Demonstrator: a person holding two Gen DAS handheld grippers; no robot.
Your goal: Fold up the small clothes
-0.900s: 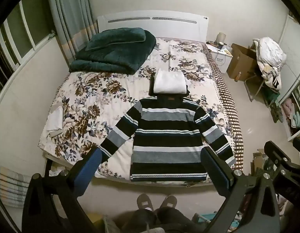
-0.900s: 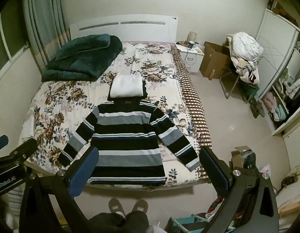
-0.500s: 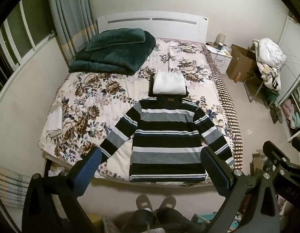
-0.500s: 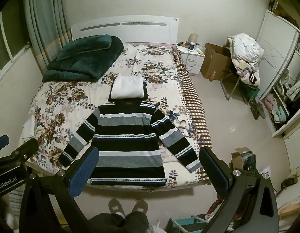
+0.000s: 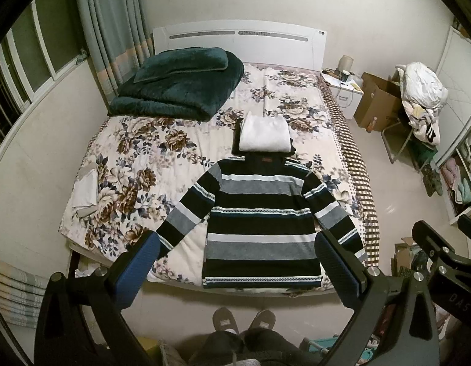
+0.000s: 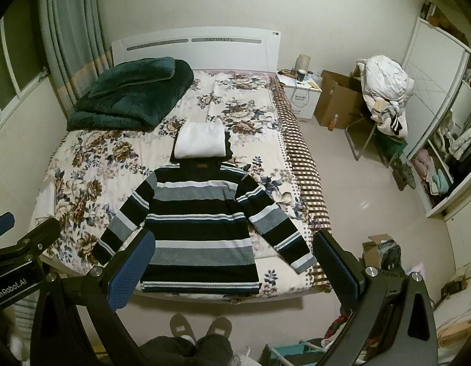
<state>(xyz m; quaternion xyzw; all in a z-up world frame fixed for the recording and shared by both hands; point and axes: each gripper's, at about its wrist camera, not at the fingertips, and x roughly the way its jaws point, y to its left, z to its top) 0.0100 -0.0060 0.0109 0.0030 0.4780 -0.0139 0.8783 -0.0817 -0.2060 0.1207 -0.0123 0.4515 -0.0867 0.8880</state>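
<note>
While sweater lies flat, wardrobe clearer from right, left gripper agape

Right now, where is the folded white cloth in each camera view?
Left wrist view: the folded white cloth sits just above centre, at the striped sweater's collar.
Right wrist view: the cloth sits left of centre, again above the sweater.
Shared landmark: the dark green blanket near the headboard.
</note>
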